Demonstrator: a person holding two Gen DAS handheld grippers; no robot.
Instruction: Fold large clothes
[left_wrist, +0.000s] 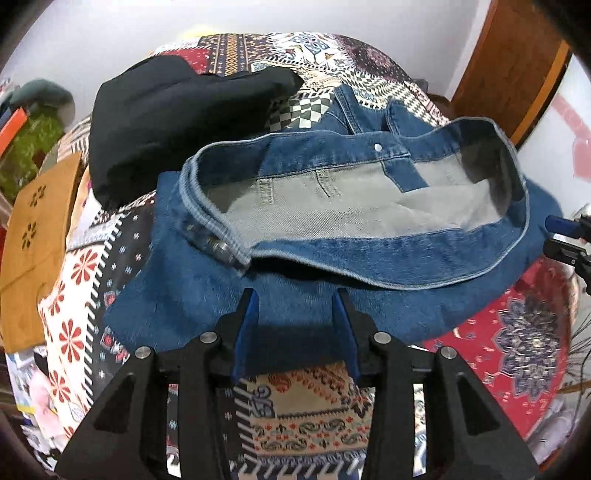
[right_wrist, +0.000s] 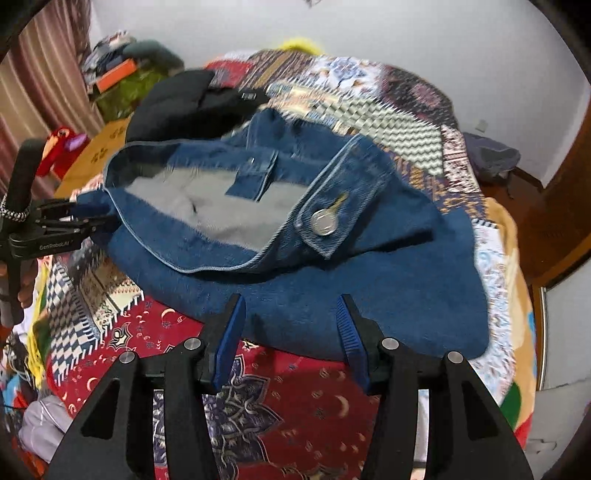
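A: Status, both tools?

B: Left tool (left_wrist: 297, 295) released, jaws apart, tips at near hem of the denim jacket (left_wrist: 332, 236). Right tool (right_wrist: 291, 302) also released, jaws apart, tips over the same near edge. Neither has hold of fabric.

A: Jacket position?

B: Lying on the patchwork bedspread (left_wrist: 295, 417), partly bunched, grey lining facing up, collar edge toward the tools. Front band w/ metal button (right_wrist: 324, 222) is flopped across the top on the right side.

A: Procedure for this step?

B: Judgement only: garment looks mid-fold, not yet flat. Take the near hem w/ both tools well apart, one per corner, single layer only. Close fully before lifting. Lift both sides level, carry over evenly so the edge lands straight. Watch the loose button band; it may drag and skew the fold.

A: Item count?

B: Denim jackets: 1. Black garment (left_wrist: 166, 122) beyond it, touching the jacket's far edge: 1. Tools: 2. Tan bag (left_wrist: 33, 258) at bed's left edge: 1. Large buttons in view: 1
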